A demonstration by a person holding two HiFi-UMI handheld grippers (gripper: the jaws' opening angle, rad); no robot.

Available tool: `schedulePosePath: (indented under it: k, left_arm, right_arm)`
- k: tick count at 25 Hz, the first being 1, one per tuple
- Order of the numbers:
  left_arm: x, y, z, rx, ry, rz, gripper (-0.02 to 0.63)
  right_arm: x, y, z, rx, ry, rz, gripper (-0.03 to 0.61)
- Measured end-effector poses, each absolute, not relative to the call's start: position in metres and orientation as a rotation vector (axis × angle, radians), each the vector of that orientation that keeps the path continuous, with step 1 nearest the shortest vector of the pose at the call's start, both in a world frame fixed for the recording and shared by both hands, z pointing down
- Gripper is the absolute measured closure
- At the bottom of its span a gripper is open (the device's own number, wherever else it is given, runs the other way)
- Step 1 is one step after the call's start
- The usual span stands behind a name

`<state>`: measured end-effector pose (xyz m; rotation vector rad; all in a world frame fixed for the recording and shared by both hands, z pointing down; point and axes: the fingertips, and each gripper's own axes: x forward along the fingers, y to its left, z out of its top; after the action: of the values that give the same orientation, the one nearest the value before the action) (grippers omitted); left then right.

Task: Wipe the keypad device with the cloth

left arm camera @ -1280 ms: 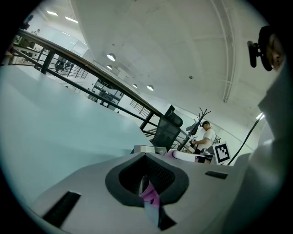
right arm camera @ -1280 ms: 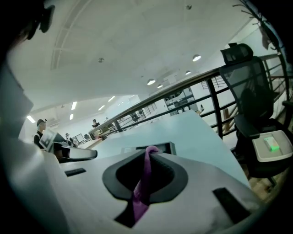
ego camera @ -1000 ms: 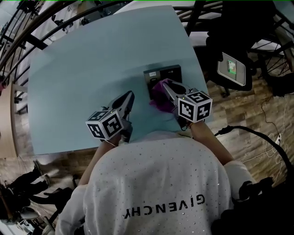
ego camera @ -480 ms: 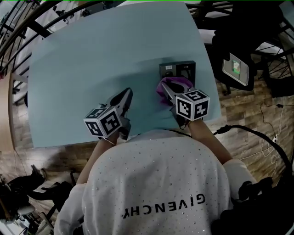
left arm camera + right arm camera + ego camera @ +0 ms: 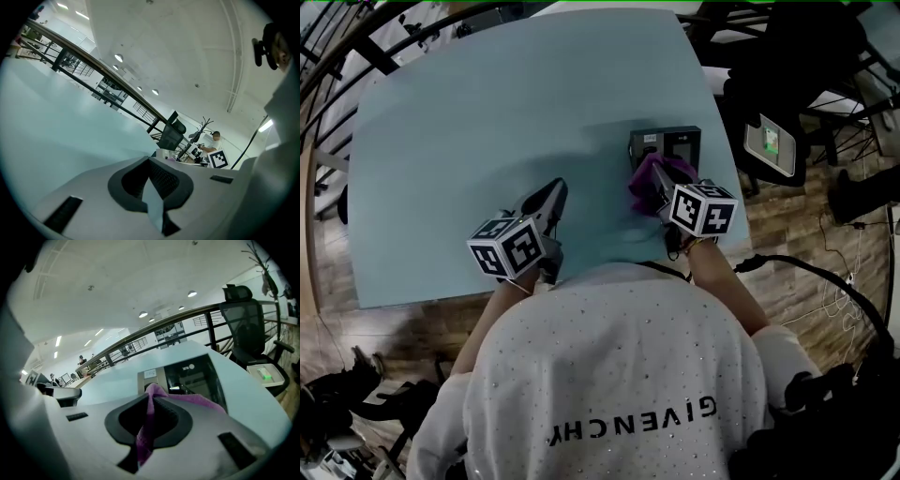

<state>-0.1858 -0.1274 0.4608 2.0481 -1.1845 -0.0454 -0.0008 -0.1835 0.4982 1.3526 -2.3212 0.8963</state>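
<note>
The dark keypad device (image 5: 675, 142) lies near the right edge of the pale blue table (image 5: 469, 112). My right gripper (image 5: 656, 186) is shut on a purple cloth (image 5: 645, 178), which is bunched against the device's near edge. In the right gripper view the cloth (image 5: 199, 402) runs between the pads of the right gripper (image 5: 151, 397) and drapes over one finger, with the device (image 5: 194, 376) just ahead. My left gripper (image 5: 555, 190) rests on the table to the left, shut and holding nothing. The left gripper (image 5: 150, 161) view shows only bare table ahead.
A black office chair (image 5: 787, 66) stands just off the table's right edge, with a white pad with a green patch (image 5: 772, 141) on it. Dark railings (image 5: 356, 47) run behind the table. Cables (image 5: 825, 281) lie on the wooden floor at the right.
My right gripper has turned and shifted with the cloth, which now sits bunched closer against the device's near edge. The left gripper has hardly moved.
</note>
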Motion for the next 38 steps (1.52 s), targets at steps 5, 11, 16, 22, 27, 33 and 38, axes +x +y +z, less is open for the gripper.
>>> schedulePosePath:
  k: [5, 11, 16, 22, 27, 33, 38]
  left_arm:
    - [-0.192, -0.13, 0.458, 2.066, -1.188, -0.063, 0.614]
    - [-0.199, -0.132, 0.456, 2.079, -1.186, -0.062, 0.614]
    - [-0.204, -0.13, 0.455, 2.081, -1.184, -0.06, 0.614]
    - [-0.21, -0.131, 0.456, 2.072, -1.192, -0.072, 0.614]
    - [-0.218, -0.123, 0.461, 2.055, -1.201, -0.079, 0.614]
    - [-0.232, -0.115, 0.461, 2.032, -1.22, -0.095, 0.614]
    - [-0.233, -0.112, 0.46, 2.025, -1.224, -0.102, 0.614]
  right_arm:
    - [0.023, -0.186, 0.503, 1.467, -2.263, 0.943, 0.56]
    - [0.036, -0.189, 0.501, 1.531, -2.232, 0.922, 0.559]
    - [0.051, -0.194, 0.492, 1.614, -2.205, 0.94, 0.559]
    - [0.075, -0.2, 0.492, 1.687, -2.14, 0.959, 0.558]
    - [0.087, -0.2, 0.49, 1.75, -2.104, 0.952, 0.559]
    - [0.099, -0.197, 0.488, 1.808, -2.06, 0.964, 0.558]
    - [0.086, -0.187, 0.484, 1.756, -2.091, 0.95, 0.56]
